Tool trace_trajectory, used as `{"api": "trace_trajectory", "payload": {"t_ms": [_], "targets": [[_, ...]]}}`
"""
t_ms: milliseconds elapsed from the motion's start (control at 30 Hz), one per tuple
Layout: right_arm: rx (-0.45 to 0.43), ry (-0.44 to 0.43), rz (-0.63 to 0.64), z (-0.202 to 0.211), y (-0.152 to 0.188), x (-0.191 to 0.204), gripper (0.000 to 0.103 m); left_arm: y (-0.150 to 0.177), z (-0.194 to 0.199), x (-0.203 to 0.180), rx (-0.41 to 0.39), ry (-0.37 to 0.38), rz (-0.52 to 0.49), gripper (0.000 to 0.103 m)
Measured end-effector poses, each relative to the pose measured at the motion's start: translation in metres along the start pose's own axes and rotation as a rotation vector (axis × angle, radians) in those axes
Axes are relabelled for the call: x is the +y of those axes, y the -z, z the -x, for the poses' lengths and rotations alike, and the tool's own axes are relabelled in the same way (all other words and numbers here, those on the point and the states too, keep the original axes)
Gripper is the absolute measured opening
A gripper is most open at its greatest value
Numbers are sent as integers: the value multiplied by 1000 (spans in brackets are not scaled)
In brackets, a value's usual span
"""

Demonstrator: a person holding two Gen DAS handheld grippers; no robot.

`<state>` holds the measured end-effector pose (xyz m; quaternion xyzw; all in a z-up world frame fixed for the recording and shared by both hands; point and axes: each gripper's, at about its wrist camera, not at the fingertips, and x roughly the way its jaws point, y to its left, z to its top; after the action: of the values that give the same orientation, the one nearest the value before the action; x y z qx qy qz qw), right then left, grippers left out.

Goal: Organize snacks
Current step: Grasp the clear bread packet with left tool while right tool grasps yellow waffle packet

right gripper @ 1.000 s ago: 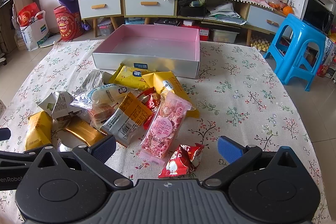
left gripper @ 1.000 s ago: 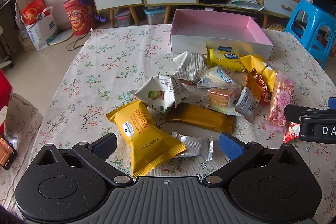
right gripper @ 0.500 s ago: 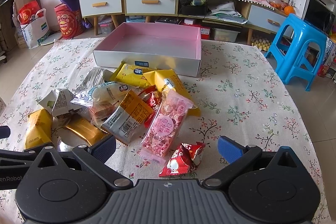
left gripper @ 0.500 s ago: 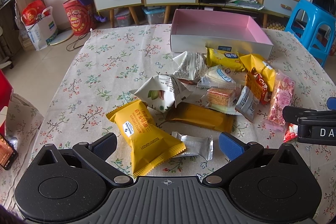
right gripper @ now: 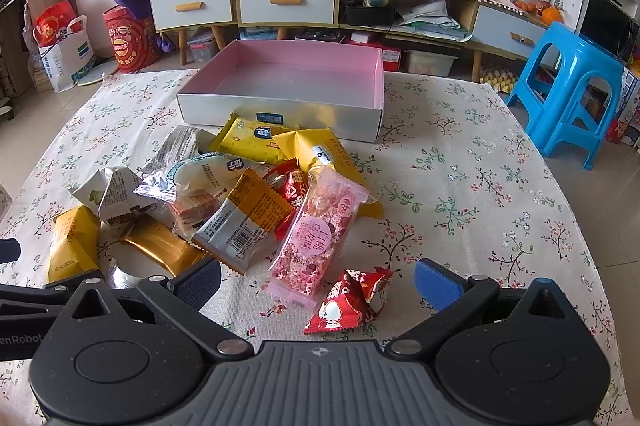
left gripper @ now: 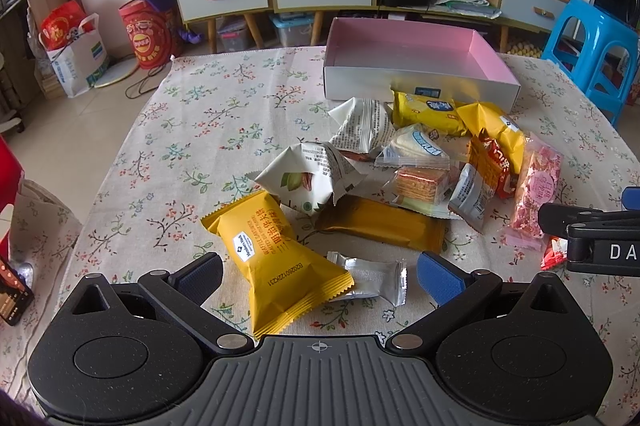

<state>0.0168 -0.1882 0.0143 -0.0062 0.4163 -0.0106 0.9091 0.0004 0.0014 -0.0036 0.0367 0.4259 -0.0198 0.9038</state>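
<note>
snacks point(left gripper: 384, 182) heaped on worktop point(left gripper: 200, 130) before pink box point(left gripper: 416, 54). left gripper point(left gripper: 320, 270) spread wide over yellow packet point(left gripper: 276, 258); right gripper point(right gripper: 318, 278) likewise, empty.

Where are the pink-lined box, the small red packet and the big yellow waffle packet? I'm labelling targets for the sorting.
pink-lined box point(right gripper: 280, 112): right wrist view, on its white front wall.
small red packet point(right gripper: 346, 302): right wrist view, on the packet's middle.
big yellow waffle packet point(left gripper: 272, 258): left wrist view, on its printed face.

Black ribbed gripper point(left gripper: 318, 272), blue-padded jaws, 2 silver screws.
</note>
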Motion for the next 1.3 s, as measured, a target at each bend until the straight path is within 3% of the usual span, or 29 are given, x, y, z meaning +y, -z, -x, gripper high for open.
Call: {"api": "trace_trajectory", "payload": {"t_ms": [133, 300, 433, 667, 933, 1067, 1200, 1300], "targets": [[4, 4, 0, -2, -3, -2, 93, -3, -3, 3, 17, 27, 5, 103], [15, -1, 19, -9, -11, -10, 93, -10, 1, 5, -58, 74, -35, 103], [21, -9, 43, -13, -16, -15, 93, -20, -3, 1, -56, 123, -89, 103], [77, -129, 113, -16, -35, -19, 93, -34, -12, 1, -35, 209, -164, 103], [105, -214, 159, -37, -65, -26, 91, -66, -22, 2, 25, 328, -166, 103], [118, -265, 114, -50, -83, -36, 87, -81, -29, 1, 16, 379, -150, 101], [109, -316, 36, -62, -90, -51, 83, -88, -47, 8, 14, 449, -70, 100], [133, -341, -17, -75, -88, -63, 76, -90, -61, 10, 43, 482, -30, 91]]}}
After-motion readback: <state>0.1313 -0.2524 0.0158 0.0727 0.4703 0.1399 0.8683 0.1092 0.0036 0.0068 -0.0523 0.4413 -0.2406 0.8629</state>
